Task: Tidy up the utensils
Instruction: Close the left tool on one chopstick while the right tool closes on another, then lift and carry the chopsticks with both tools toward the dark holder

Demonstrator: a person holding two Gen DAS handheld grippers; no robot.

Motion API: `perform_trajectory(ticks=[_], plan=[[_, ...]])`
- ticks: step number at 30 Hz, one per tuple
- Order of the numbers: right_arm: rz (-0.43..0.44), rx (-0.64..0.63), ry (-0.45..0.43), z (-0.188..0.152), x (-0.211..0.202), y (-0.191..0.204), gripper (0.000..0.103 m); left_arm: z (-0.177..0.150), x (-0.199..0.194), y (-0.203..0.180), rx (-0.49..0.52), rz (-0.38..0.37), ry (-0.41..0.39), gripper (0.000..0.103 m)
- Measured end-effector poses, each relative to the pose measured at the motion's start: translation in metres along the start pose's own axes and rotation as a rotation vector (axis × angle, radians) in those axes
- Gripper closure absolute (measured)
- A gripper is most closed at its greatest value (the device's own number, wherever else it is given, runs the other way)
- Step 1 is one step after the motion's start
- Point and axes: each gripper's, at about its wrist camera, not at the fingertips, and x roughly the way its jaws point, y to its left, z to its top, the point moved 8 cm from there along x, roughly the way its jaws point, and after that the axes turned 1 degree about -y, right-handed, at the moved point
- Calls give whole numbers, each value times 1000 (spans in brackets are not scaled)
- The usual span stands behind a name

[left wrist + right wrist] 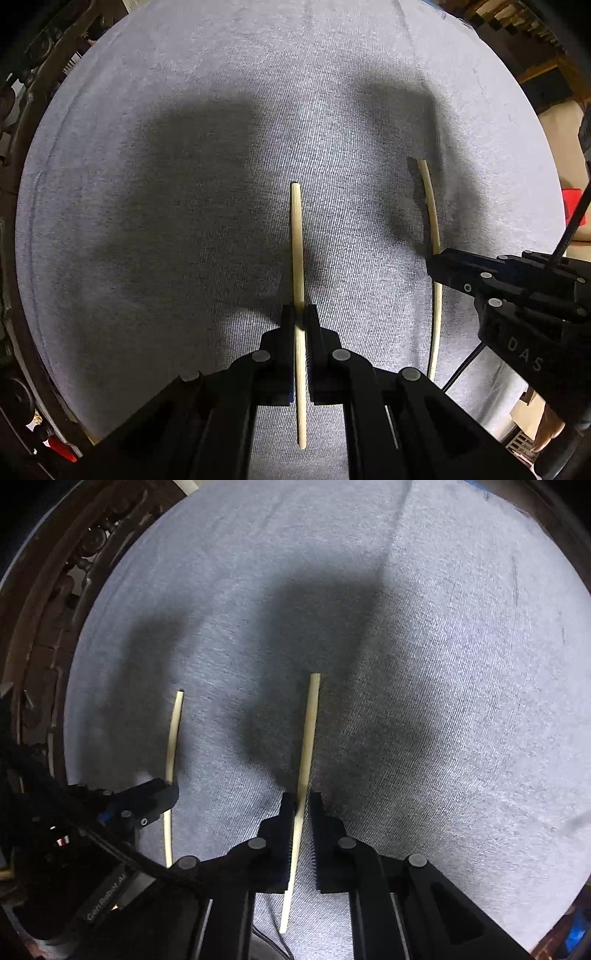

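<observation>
Black jaws of the left hand-held gripper (300, 314) sit lowest in the left wrist view, clenched on a pale chopstick (297, 251) that runs from 6 toward 12 o'clock over the grey cloth (184, 147) covering the table; at 3 o'clock the right hand-held gripper (437, 266) reaches in, crossing a second chopstick (430, 206); in the right wrist view that gripper (303, 801) has its pads closed on this chopstick (308, 731), which tilts slightly toward 1 o'clock; both sticks lie roughly parallel, well apart.
</observation>
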Motion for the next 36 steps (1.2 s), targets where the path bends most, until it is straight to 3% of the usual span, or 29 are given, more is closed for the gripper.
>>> perform_trajectory(ticks=[5, 13, 19, 24, 30, 33, 36], plan=[[-49, -36, 20, 4, 5, 15, 95, 1, -7, -5, -5, 38, 9, 98], [-64, -64, 35, 2, 7, 28, 96, 9, 13, -25, -1, 122, 33, 98], [-37, -69, 35, 5, 7, 22, 97, 10, 7, -27, -23, 113, 37, 98], [-83, -86, 54, 0, 7, 8, 97, 9, 8, -24, -8, 134, 31, 98], [-159, -132, 52, -2, 9, 25, 96, 12, 11, -31, 1, 143, 23, 98], [-136, -115, 37, -4, 7, 28, 96, 11, 8, -29, -9, 123, 13, 98], [-59, -60, -1, -9, 3, 9, 97, 0, -11, -14, -35, 86, -6, 98]])
